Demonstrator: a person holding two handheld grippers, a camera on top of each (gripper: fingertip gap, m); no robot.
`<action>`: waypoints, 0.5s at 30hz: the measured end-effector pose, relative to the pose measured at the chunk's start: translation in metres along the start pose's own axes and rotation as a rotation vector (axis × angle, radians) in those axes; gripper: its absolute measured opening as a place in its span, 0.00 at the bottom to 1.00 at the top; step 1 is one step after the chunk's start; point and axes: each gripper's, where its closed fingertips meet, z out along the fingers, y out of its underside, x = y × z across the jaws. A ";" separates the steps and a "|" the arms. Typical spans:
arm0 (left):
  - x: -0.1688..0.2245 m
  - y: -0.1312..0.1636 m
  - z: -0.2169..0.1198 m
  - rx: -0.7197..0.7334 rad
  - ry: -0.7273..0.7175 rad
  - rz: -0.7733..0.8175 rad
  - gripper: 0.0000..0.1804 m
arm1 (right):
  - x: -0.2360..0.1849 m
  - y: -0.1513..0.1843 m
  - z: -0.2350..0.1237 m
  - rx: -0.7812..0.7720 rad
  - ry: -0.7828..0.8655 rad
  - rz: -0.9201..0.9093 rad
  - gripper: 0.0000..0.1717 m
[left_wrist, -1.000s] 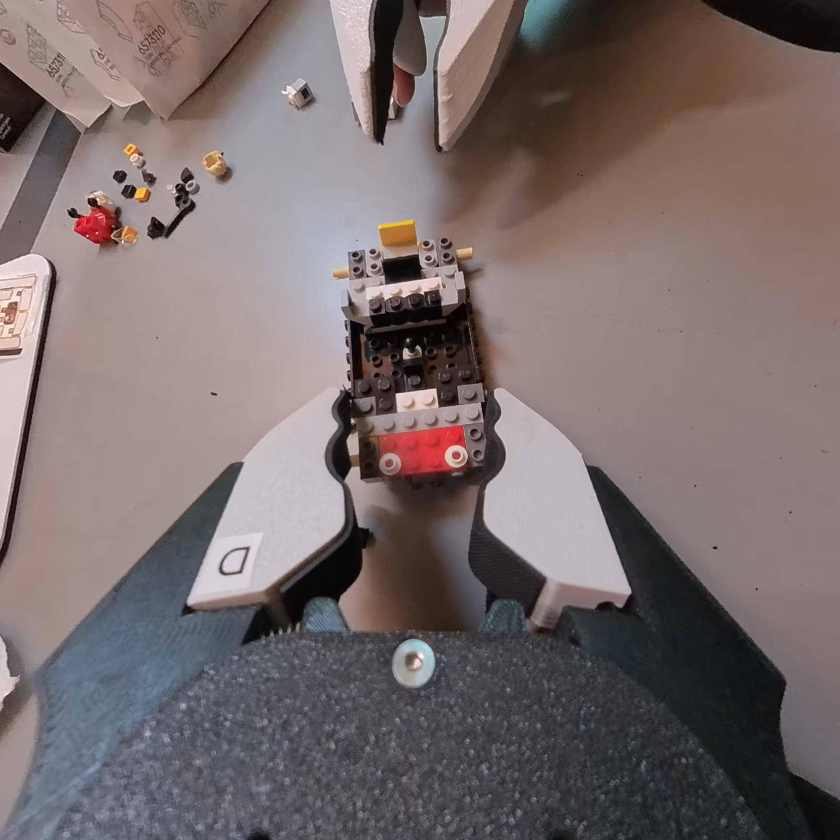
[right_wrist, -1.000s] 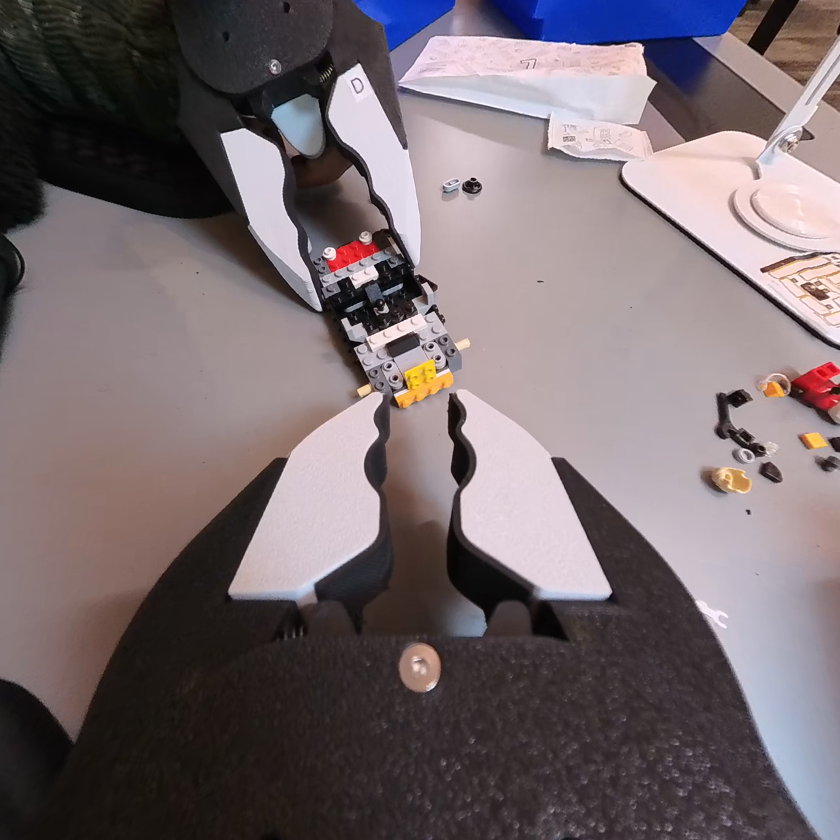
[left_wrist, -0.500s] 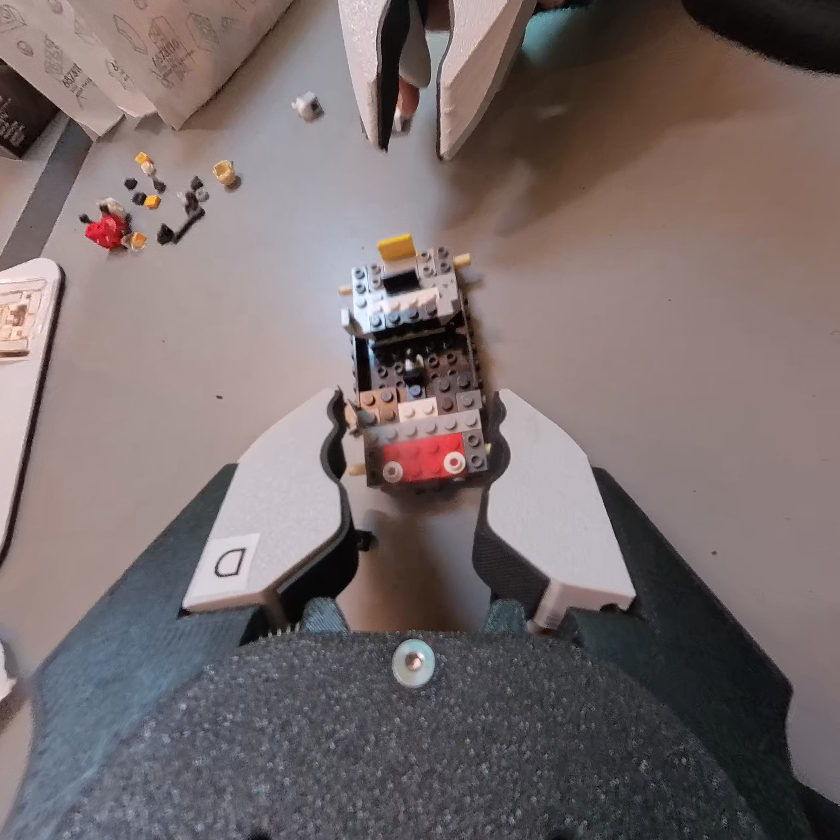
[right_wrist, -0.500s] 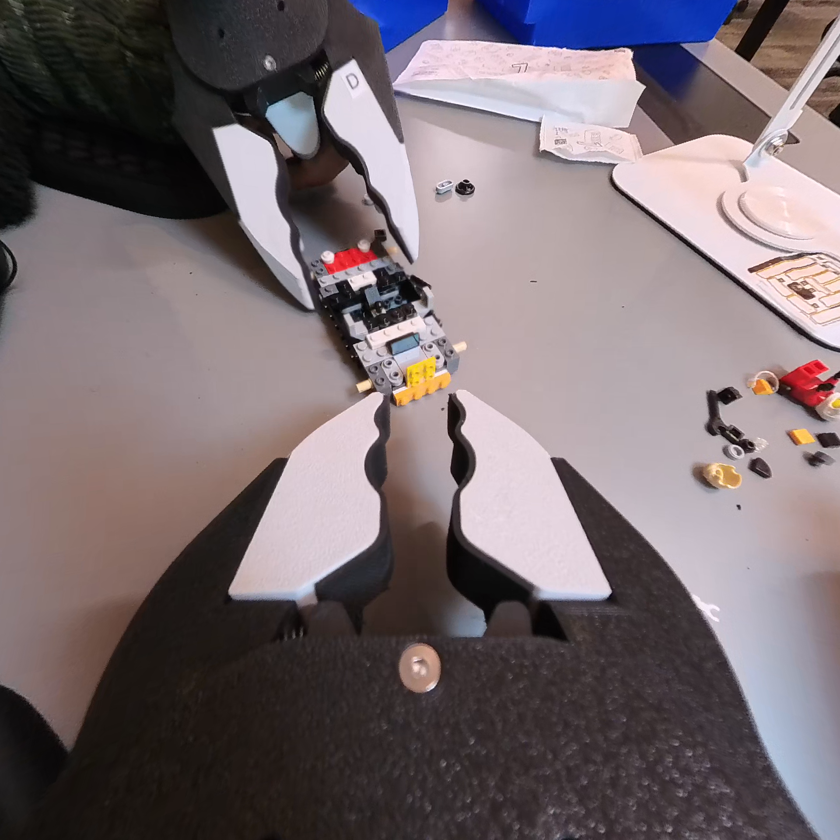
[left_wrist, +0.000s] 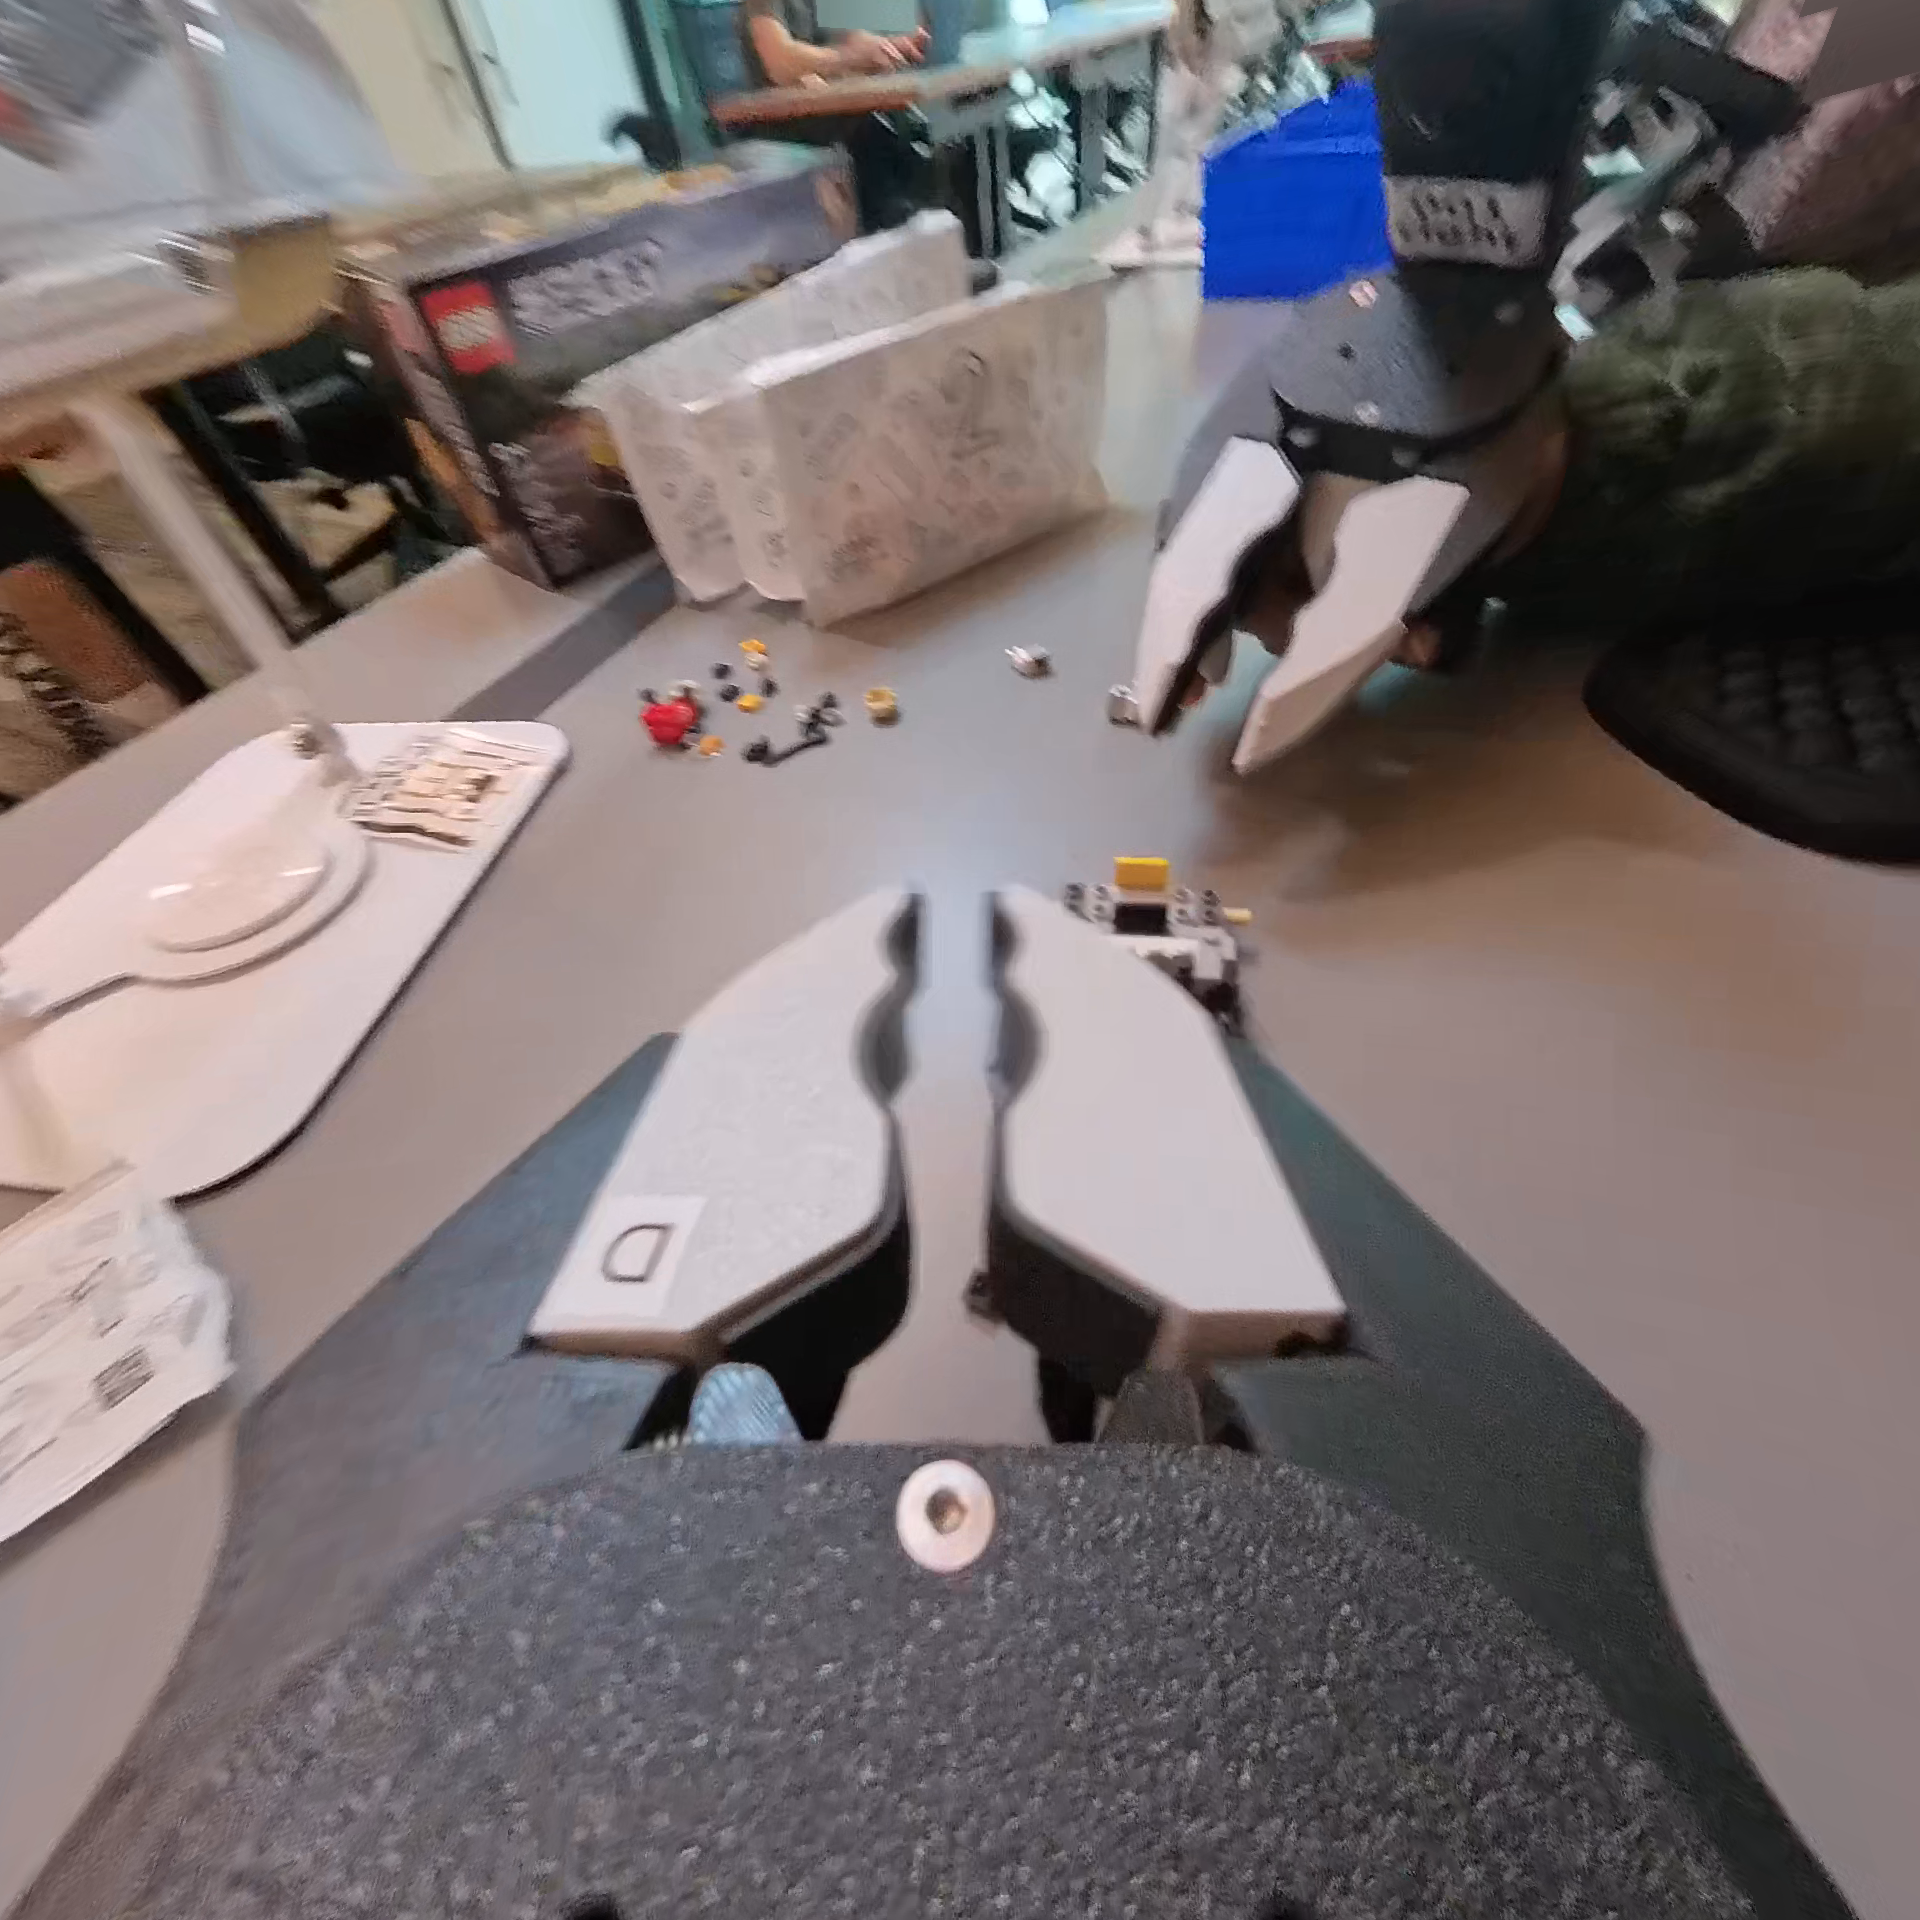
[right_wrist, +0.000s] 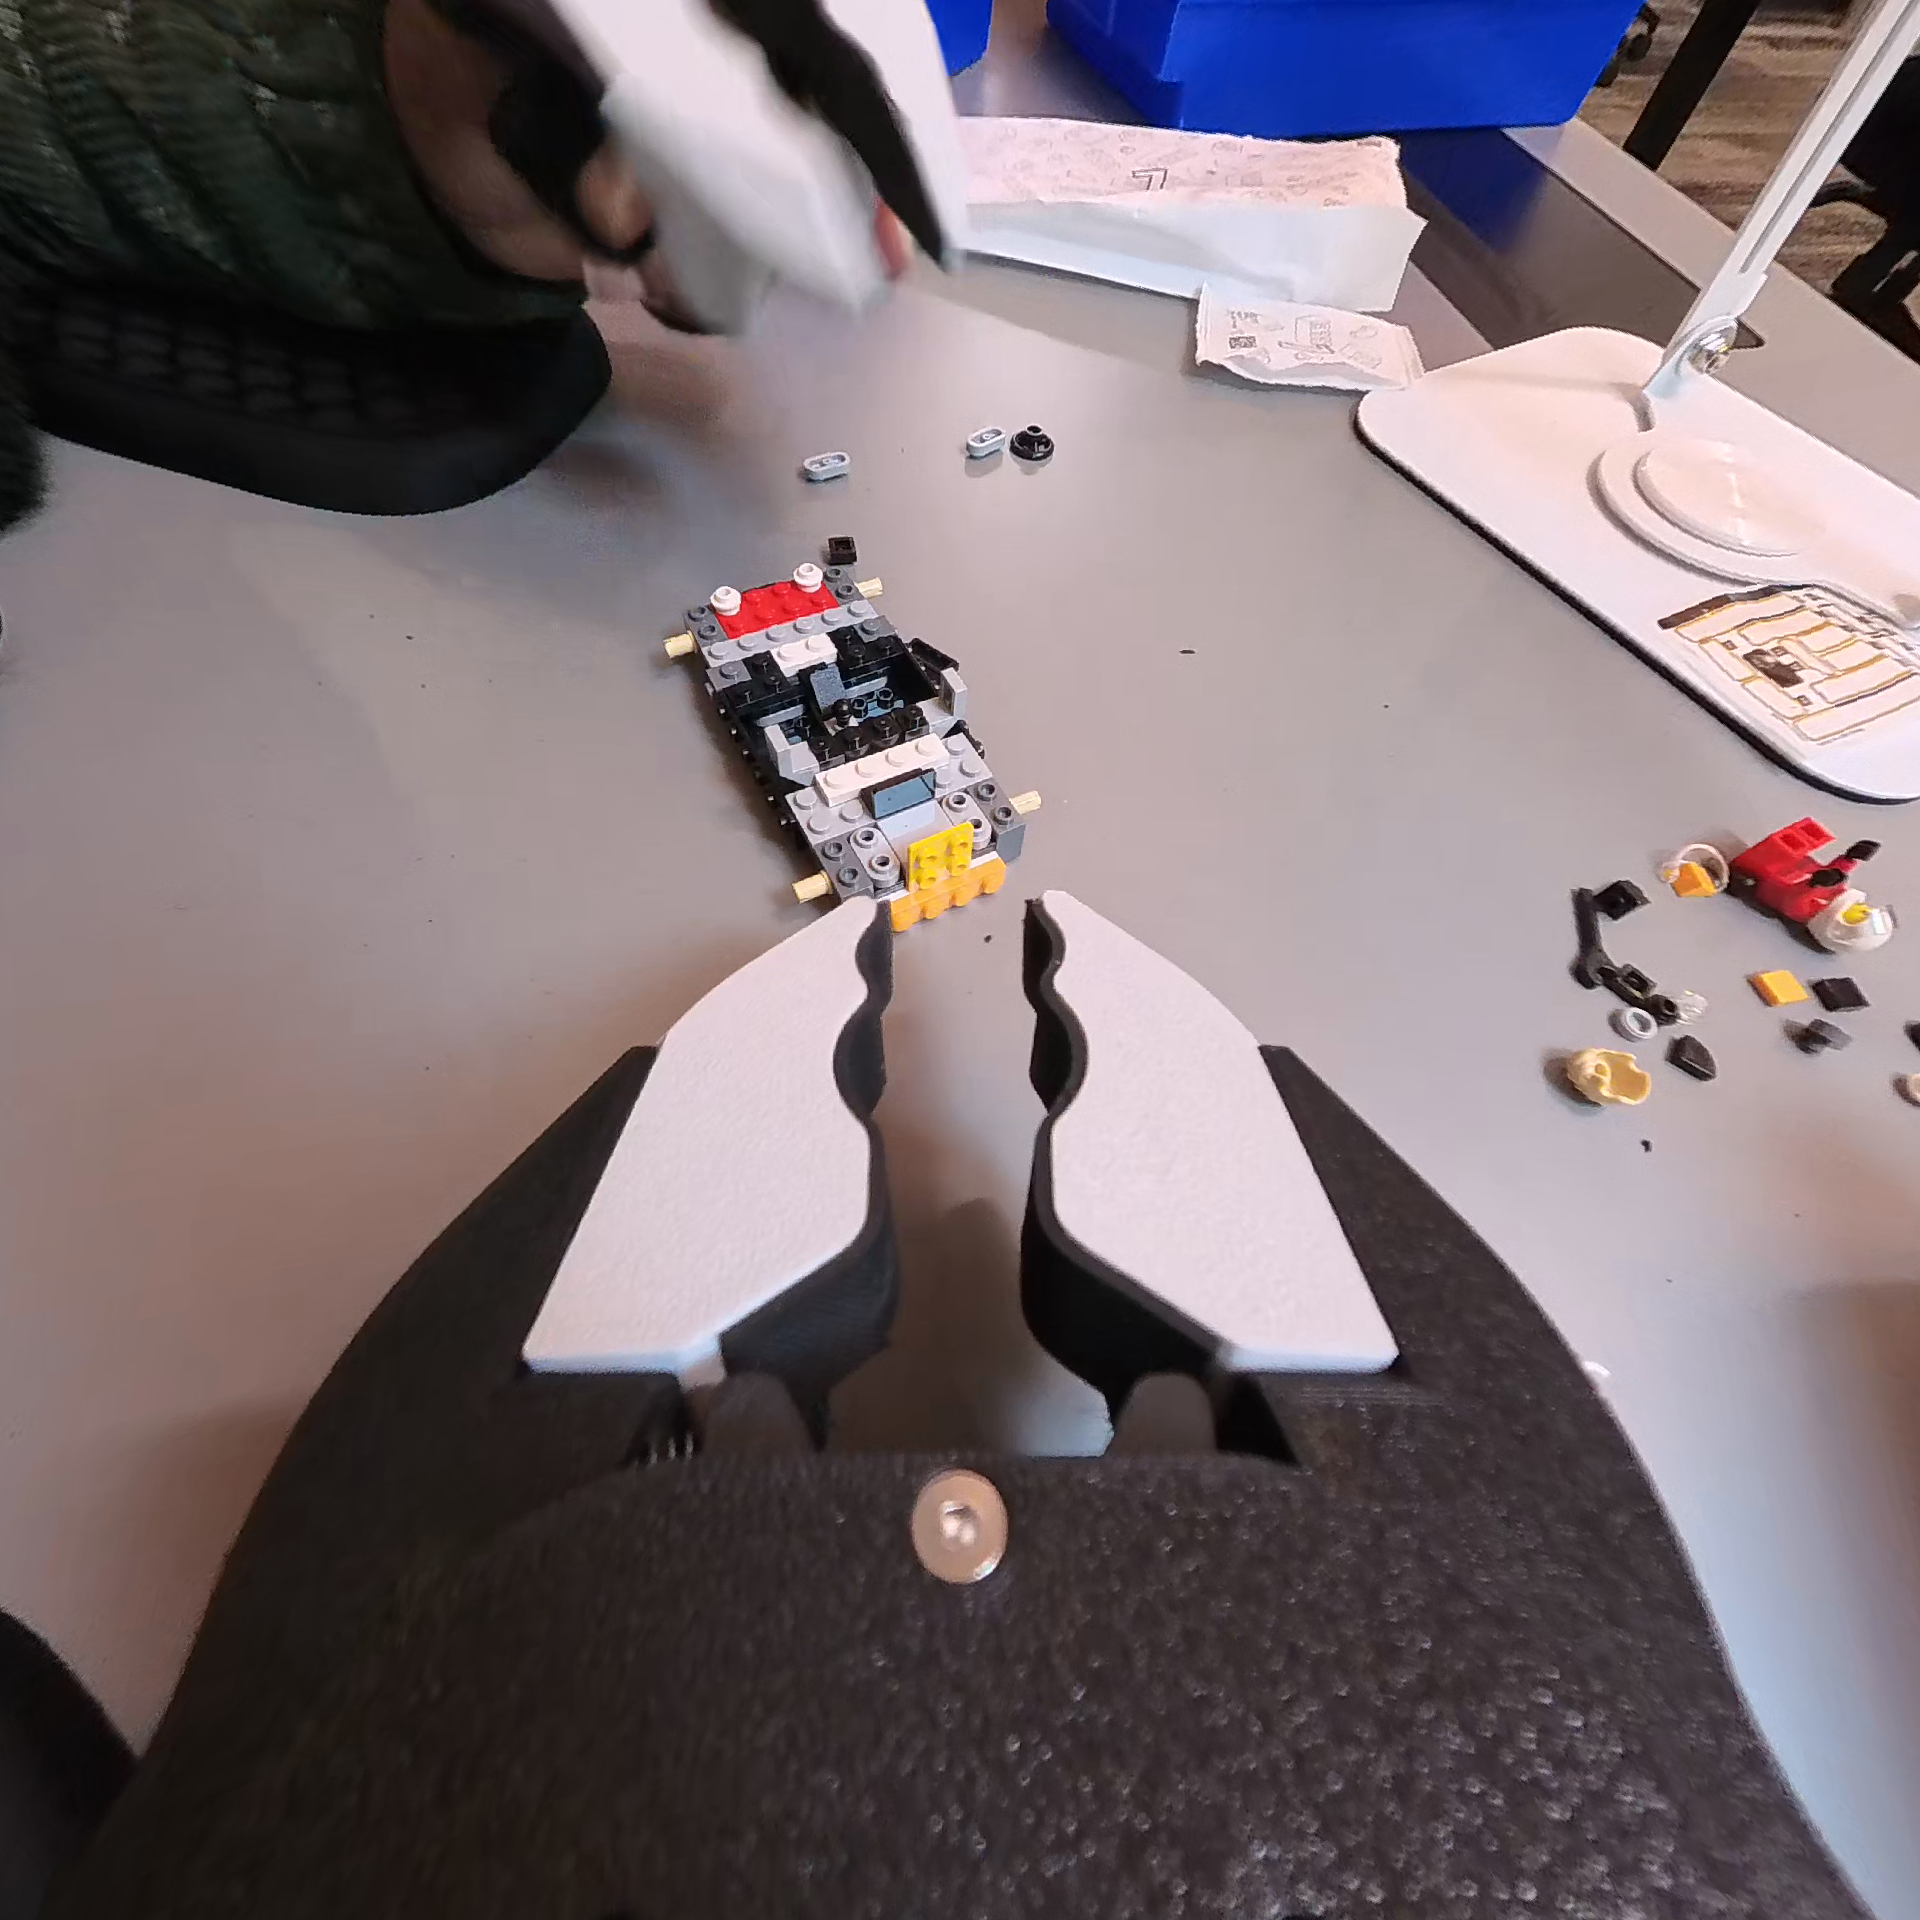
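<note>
Since the earlier frames, the left claw (left_wrist: 951, 914) has lifted away from the brick car (right_wrist: 847, 727) and its fingers have come much closer together; the right claw (right_wrist: 956, 920) stays where it was, with the same gap.

The grey tabletop (right_wrist: 1299, 675) stands in a room with other desks, and a person sits far behind. A dark box (left_wrist: 623, 312) and three white printed bags (left_wrist: 862, 416) stand at the far edge in the left view. One white lamp base (right_wrist: 1558, 488) lies on the tabletop, with a printed sheet (right_wrist: 1808, 665) on it. Two blue bins (right_wrist: 1299, 62) are behind the paper.

The left claw is up in the air, blurred, with only a narrow slit between its fingers, and nothing is between them. The right claw is low over the tabletop, fingers a little apart and holding nothing; its left fingertip (right_wrist: 862, 935) is just beside the orange front end of the car, and I cannot tell if it touches.

The one brick car lies flat on the tabletop between the two claws, red end away from the right claw. Near it are three small loose pieces (right_wrist: 977, 445) and one black stud piece (right_wrist: 840, 549). A scatter of small parts (right_wrist: 1714, 966) lies to the right, with one red piece (right_wrist: 1792, 873) and one tan piece (right_wrist: 1605, 1075).
</note>
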 end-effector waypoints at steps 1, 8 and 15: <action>-0.008 -0.005 -0.006 0.033 -0.036 -0.019 0.00 | 0.001 -0.001 0.000 0.004 0.006 -0.001 0.14; -0.045 -0.012 -0.030 0.142 -0.111 -0.240 0.00 | 0.014 -0.010 -0.008 0.067 0.075 0.011 0.12; -0.048 -0.009 -0.029 0.135 -0.129 -0.242 0.00 | 0.014 -0.007 -0.007 0.052 0.078 0.001 0.12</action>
